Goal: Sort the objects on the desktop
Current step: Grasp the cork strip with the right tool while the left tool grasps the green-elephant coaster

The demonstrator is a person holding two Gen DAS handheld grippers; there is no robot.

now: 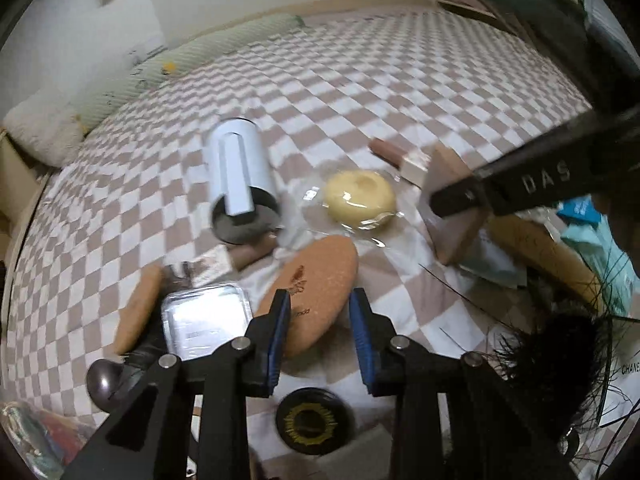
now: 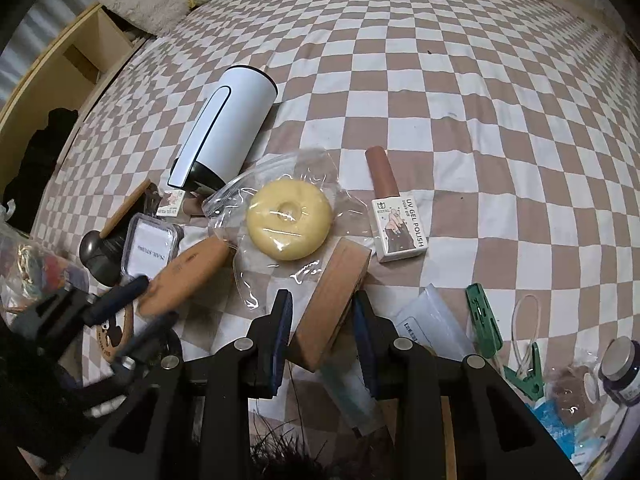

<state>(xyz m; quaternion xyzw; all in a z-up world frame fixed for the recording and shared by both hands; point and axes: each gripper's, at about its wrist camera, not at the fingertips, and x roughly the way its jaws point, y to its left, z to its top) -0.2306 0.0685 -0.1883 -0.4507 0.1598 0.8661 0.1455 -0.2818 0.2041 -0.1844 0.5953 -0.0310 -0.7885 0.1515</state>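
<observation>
The things lie in a messy heap on a bed [image 2: 480, 100] with a brown and white checked sheet. There is no bench here.

The left claw [image 1: 320, 312] is mostly closed. It has a round cork mat [image 1: 316, 280] between its two blue pads. The right wrist view shows a blue finger on each side of the mat, so I think the mat is held. It hangs tilted above the sheet, beside a little clear box [image 2: 150, 248]. I think it is held up like this so it can go to its own spot without bumping the other things.

The right claw [image 2: 320, 320] is mostly closed too. It pinches a thick brown block [image 2: 332, 300] by its near end. The block leans, with its far end down beside the yellow ring in a clear bag [image 2: 288, 220]. Holding it by one end leaves its far end free to be set down first.

The cork mat is flat and round, light brown and speckled, with a small dark picture and some writing printed on it. It looks light and stiff.

A white cup [image 2: 232, 120] lies on its side behind the ring. A nail polish bottle [image 2: 396, 208] lies to the right of the ring. A green clip [image 2: 486, 320] lies farther right. These look not yet sorted.
</observation>
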